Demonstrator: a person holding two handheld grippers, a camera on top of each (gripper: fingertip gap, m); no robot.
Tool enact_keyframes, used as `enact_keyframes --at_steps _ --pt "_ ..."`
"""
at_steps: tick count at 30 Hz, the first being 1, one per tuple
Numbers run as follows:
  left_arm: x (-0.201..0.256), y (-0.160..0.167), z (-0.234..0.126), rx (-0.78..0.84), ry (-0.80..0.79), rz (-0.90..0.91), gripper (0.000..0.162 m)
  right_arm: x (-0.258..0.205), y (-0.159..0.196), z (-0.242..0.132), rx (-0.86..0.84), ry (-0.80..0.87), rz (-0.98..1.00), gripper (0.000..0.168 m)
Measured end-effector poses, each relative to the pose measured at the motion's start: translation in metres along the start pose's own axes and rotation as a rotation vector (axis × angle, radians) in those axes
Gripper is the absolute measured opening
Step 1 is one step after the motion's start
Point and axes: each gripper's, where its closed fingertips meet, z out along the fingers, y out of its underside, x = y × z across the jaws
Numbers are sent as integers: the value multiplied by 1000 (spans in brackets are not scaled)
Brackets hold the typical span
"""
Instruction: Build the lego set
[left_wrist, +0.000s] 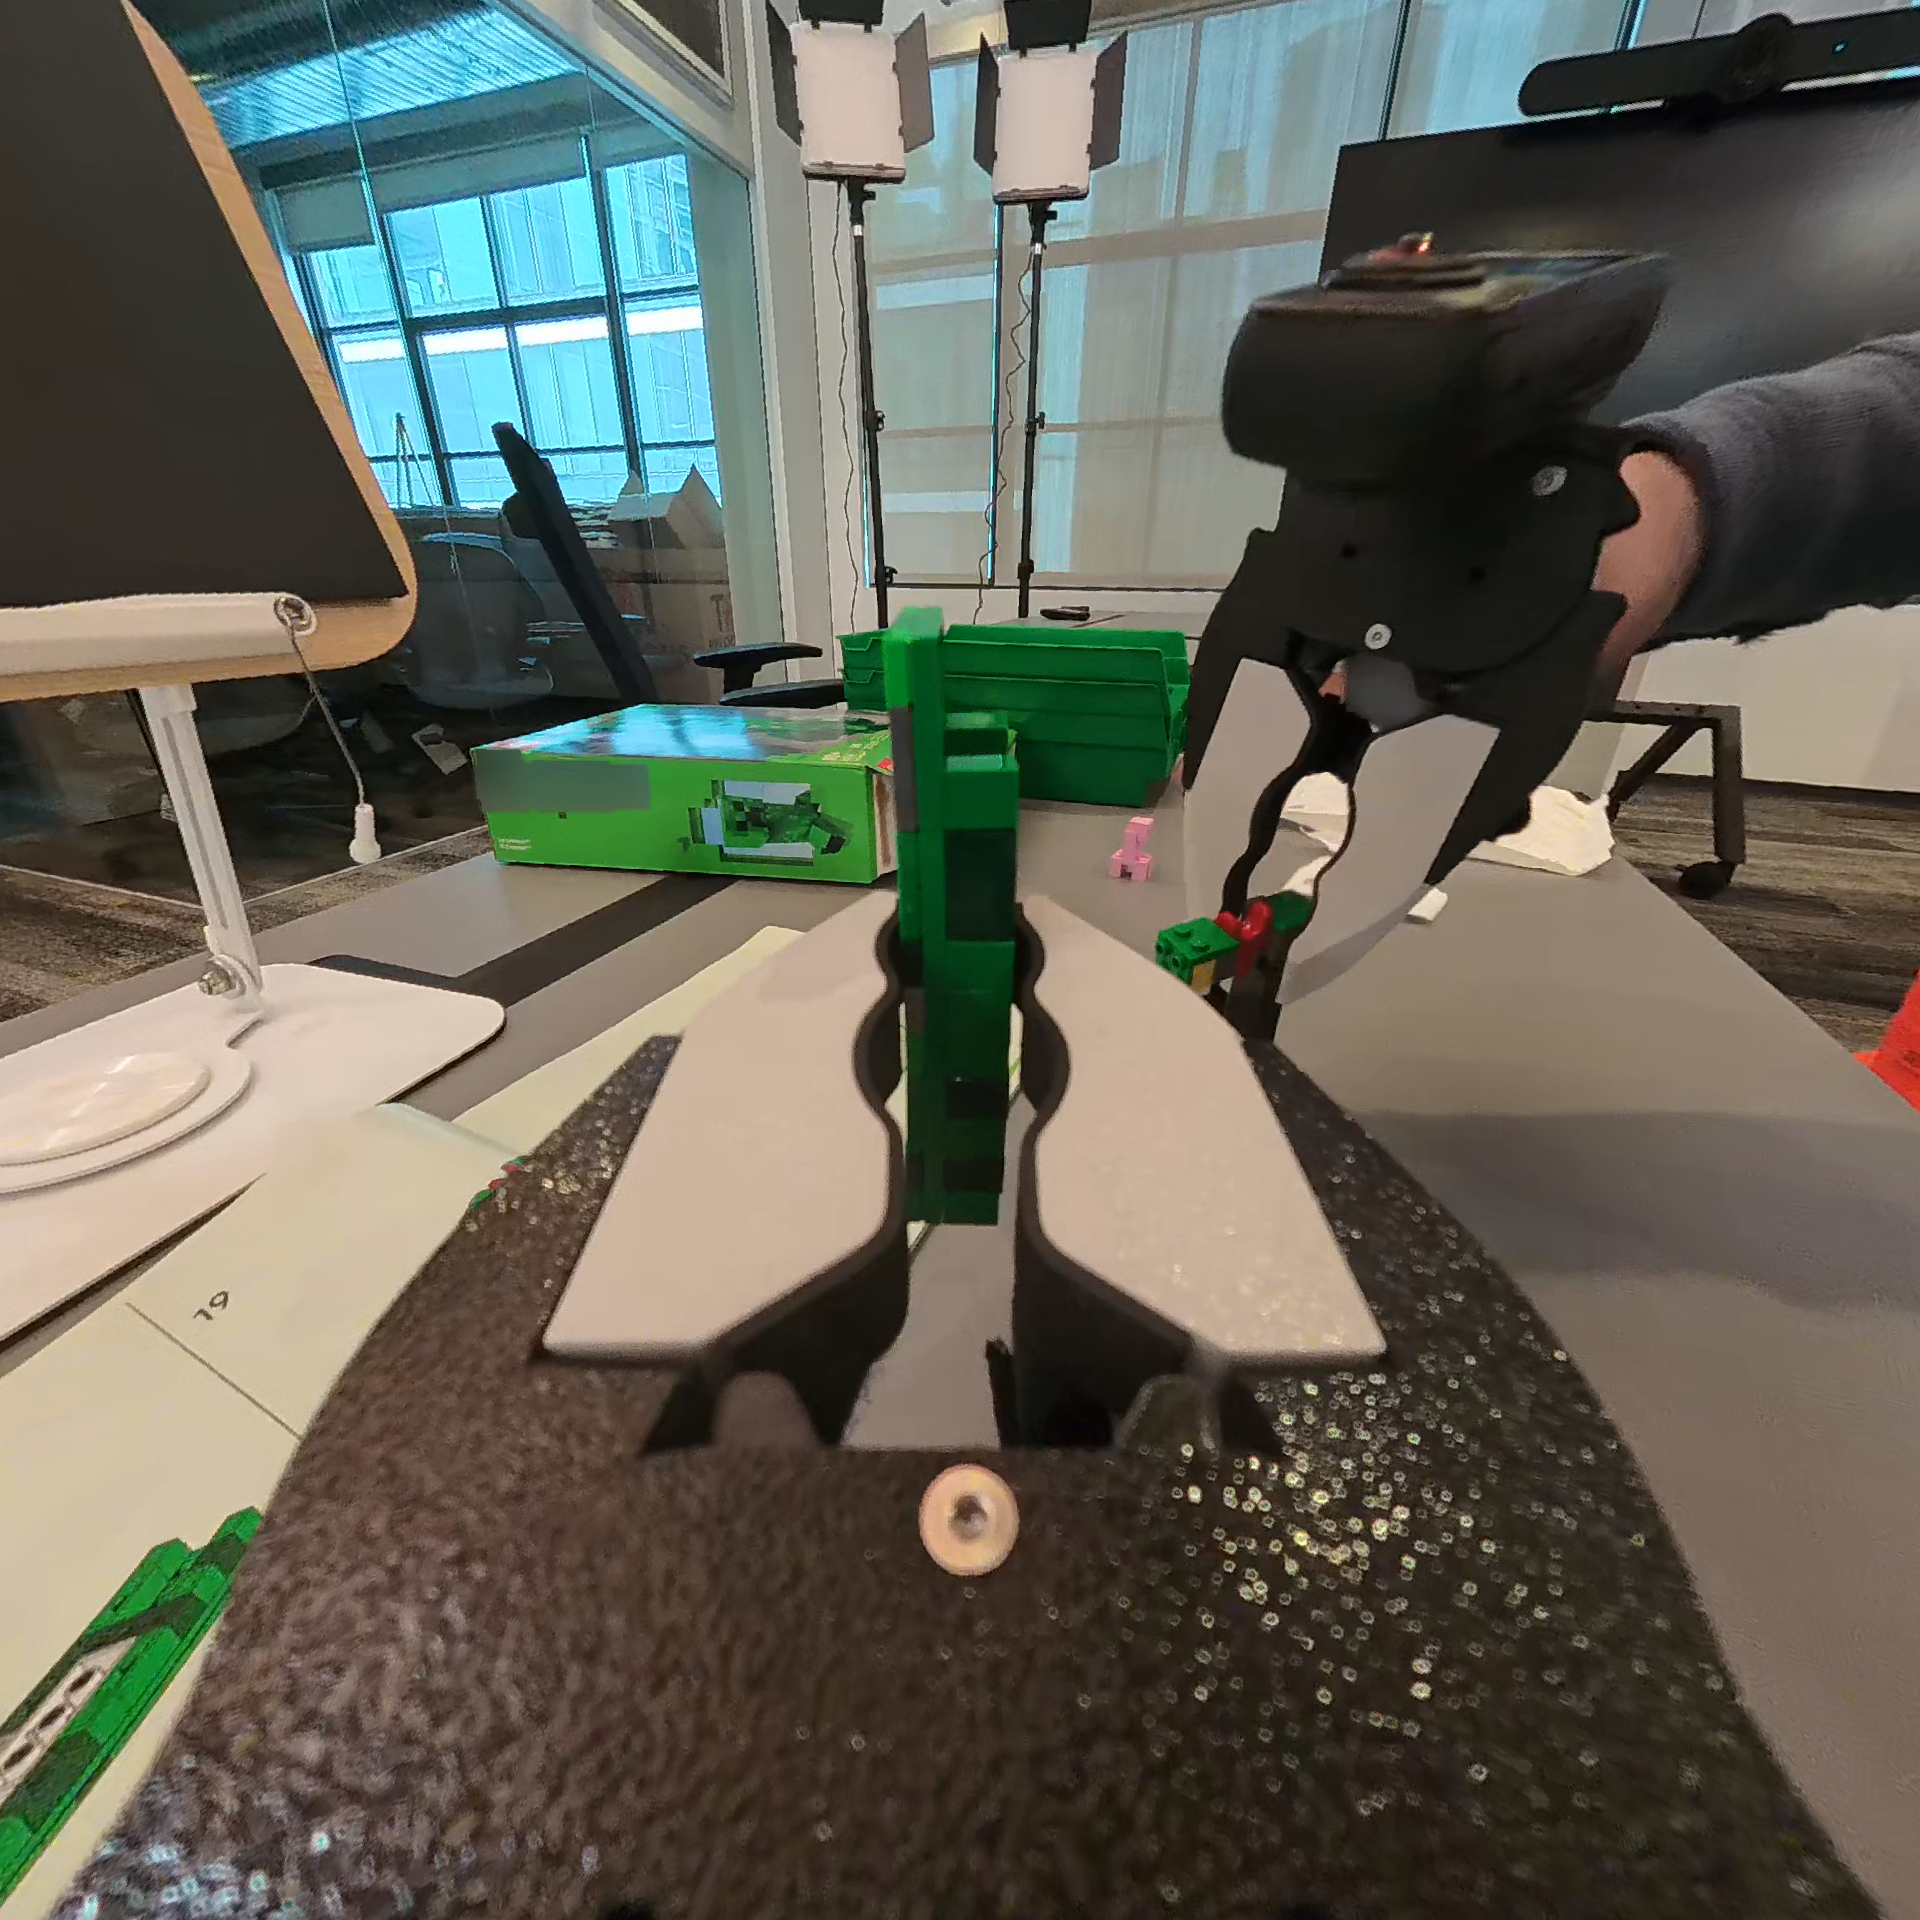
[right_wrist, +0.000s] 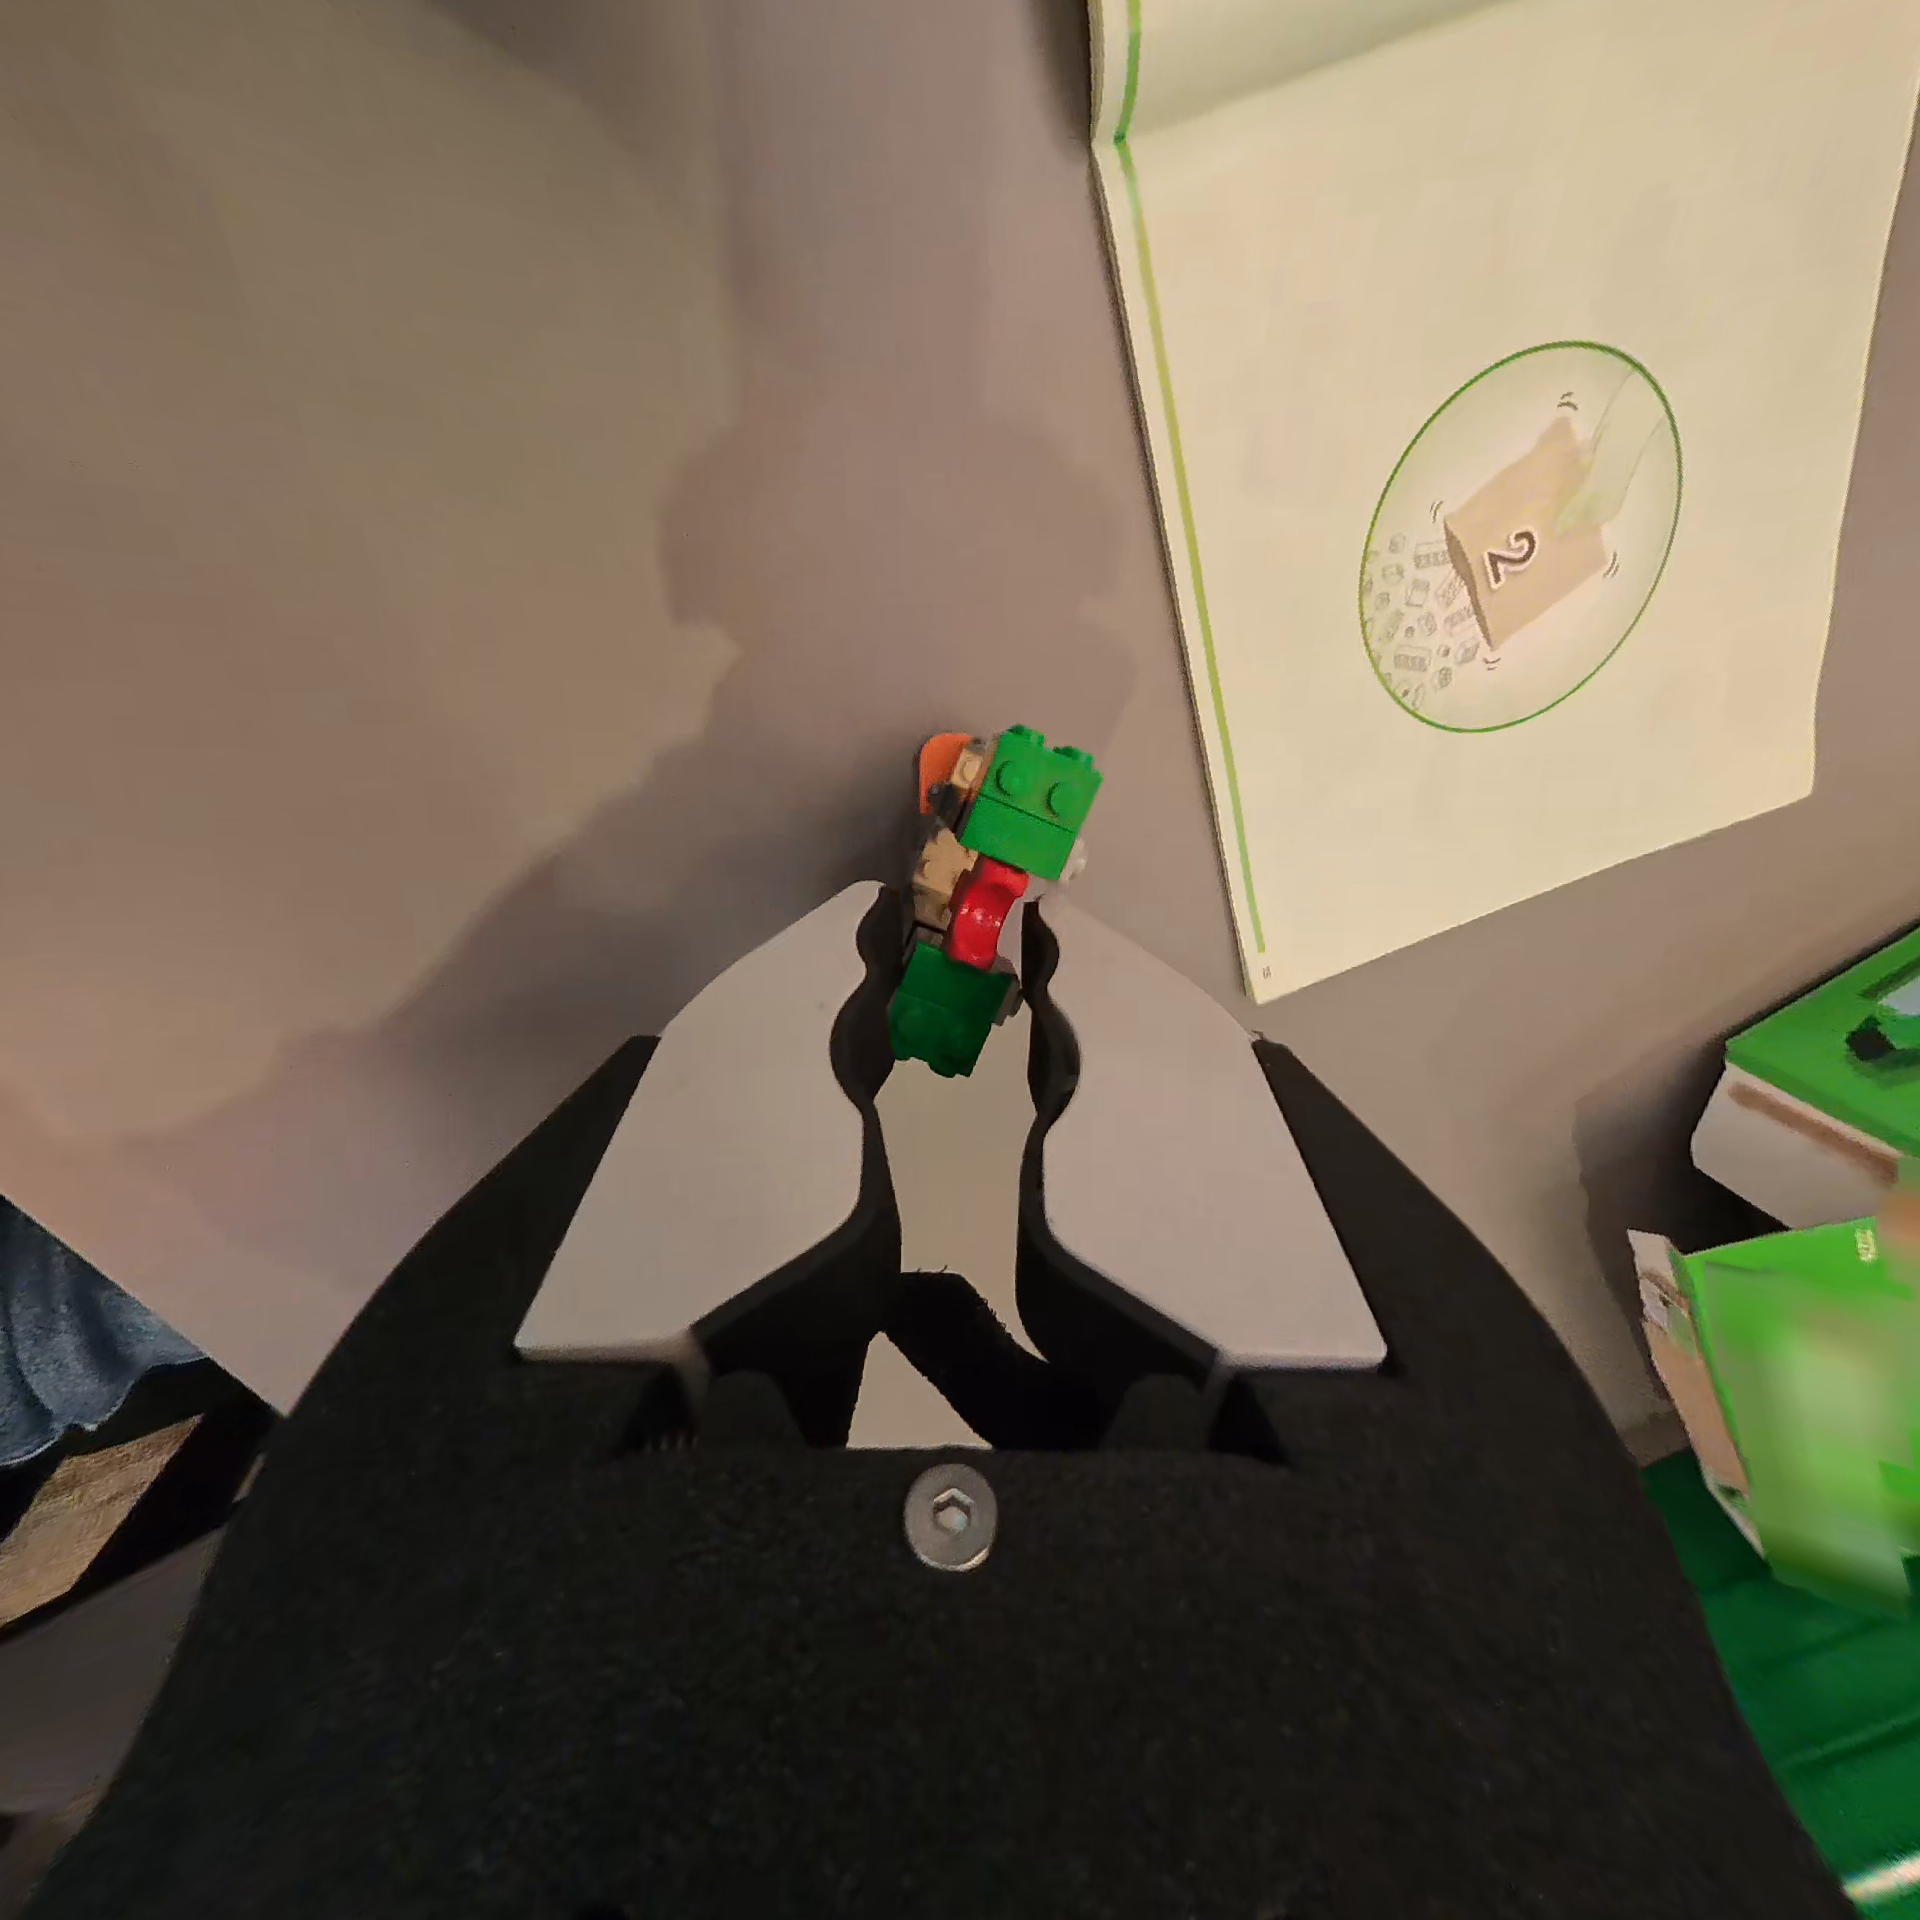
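Observation:
My left gripper is shut on a tall flat green lego assembly, held upright above the grey table. My right gripper is shut on a small lego assembly of green bricks with a red piece, a tan part and an orange part. In the left wrist view the right gripper points down at the table to the right, with the small assembly at its tips. A person's hand and dark sleeve hold it.
An open instruction booklet lies on the grey table. A green set box, stacked green trays, a small pink lego figure, white paper wrappers and a white lamp base stand around. The grippers' ends are close to 15 cm from one another.

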Motion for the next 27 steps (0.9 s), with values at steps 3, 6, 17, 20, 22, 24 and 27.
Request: enact_keyframes --at_steps 3,6,17,20,22,24,27 --pt "1 1 1 -4 4 -2 17 -2 -3 -2 33 -19 -56 21" --pt "1 1 1 -5 6 -4 17 1 -3 -4 45 -2 -148 21" --pt "0 0 1 4 10 -27 17 0 -20 -6 298 -64 -255 20" --pt "1 1 1 0 14 -29 17 0 -16 -4 312 -68 -288 20" --pt "1 2 2 -4 15 -26 17 0 -15 -3 334 -86 -284 20" --pt "1 3 2 -7 16 -27 17 0 -14 -1 345 -98 -284 20" --pt "1 3 2 -8 16 -29 17 1 -12 2 355 -85 -310 21"
